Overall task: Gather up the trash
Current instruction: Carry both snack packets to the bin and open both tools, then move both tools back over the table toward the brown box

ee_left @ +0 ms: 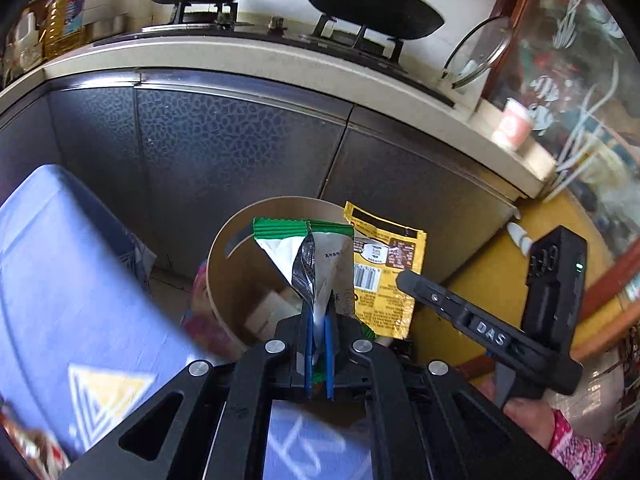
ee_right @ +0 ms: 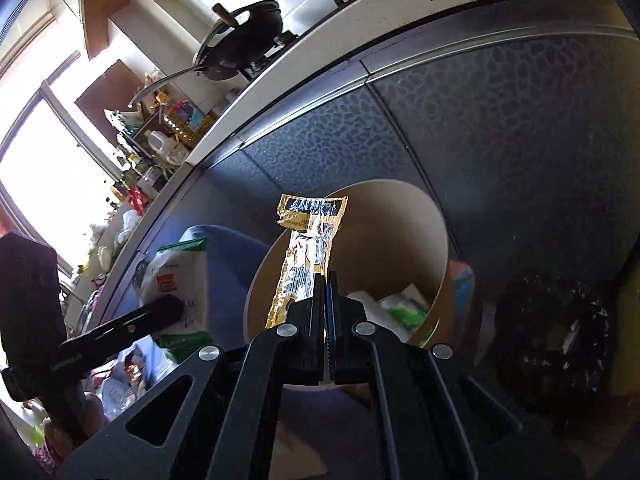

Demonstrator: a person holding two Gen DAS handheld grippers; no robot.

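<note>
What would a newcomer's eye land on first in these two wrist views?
Most striking are the two wrappers held up over the round tan bin: the left gripper is shut on a green-and-silver wrapper, and the right gripper is shut on a yellow wrapper. Some trash already lies in the bin. Behind, two black woks sit on the stove above dark cabinet doors.

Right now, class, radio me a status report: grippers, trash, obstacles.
Left gripper shut on green wrapper. Right gripper shut on yellow wrapper. Both over brown bin. Nothing blocking.
</note>
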